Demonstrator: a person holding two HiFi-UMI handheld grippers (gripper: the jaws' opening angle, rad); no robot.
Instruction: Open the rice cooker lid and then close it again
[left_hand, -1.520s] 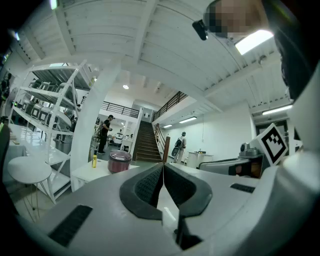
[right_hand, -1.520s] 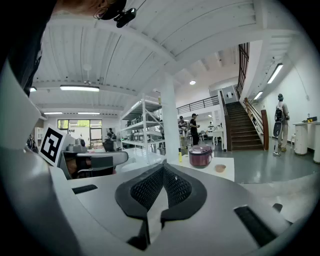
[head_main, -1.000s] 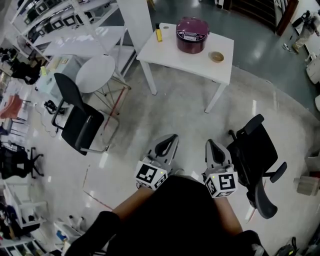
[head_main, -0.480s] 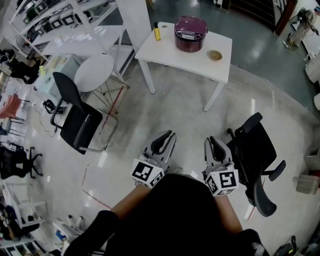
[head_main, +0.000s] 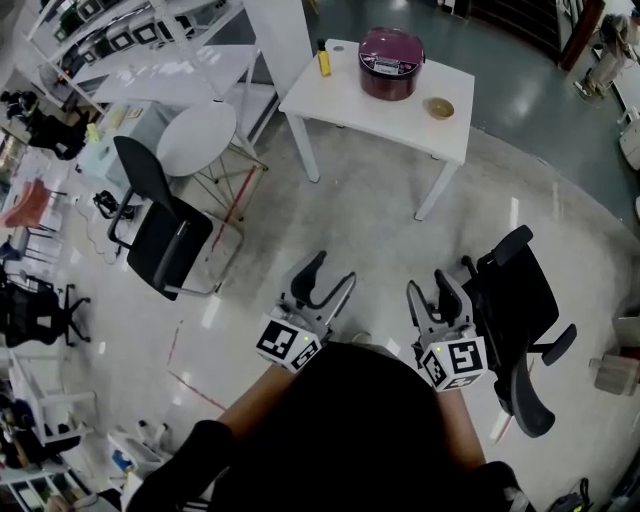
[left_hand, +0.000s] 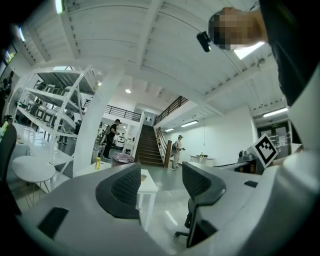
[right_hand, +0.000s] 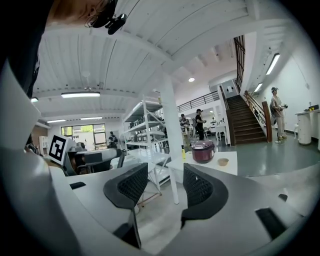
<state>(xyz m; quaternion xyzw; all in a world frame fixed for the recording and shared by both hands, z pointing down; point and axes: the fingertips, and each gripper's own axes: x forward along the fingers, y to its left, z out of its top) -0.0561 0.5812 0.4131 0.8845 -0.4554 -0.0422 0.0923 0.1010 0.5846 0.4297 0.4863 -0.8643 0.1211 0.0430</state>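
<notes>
- Both pairs of jaws have just been opening. A second ago each was pressed together; now the left gripper (head_main: 333, 270) and the right gripper (head_main: 428, 282) stand spread wide, with nothing between the pads in either gripper view. Otherwise the two have stayed low and close to the person's body, side by side, pointing toward the table.
- The open stretch of pale floor (head_main: 330, 210) lies between the person and the work. By my reading the approach has not begun, so spreading the jaws here looks like readying them before walking up.
- The white table (head_main: 340, 95) stands well apart from the grippers, at the far side of that floor.
- A black office chair (head_main: 510, 300) sits just beside the right gripper, and another black chair (head_main: 160, 225) stands off to the left. Neither blocks the straight path between them.
- The rice cooker (head_main: 389, 63), dark red, rests on the table's far part with its lid down, so the opening step looks not yet started. It also shows ahead in the right gripper view (right_hand: 202, 151), just above the right-hand jaw.
- A yellow bottle (head_main: 324, 62) stands near the table's left corner, apart from the cooker.
- A small bowl (head_main: 439, 107) sits near the cooker's right, likely close enough to mind when the lid swings.
</notes>
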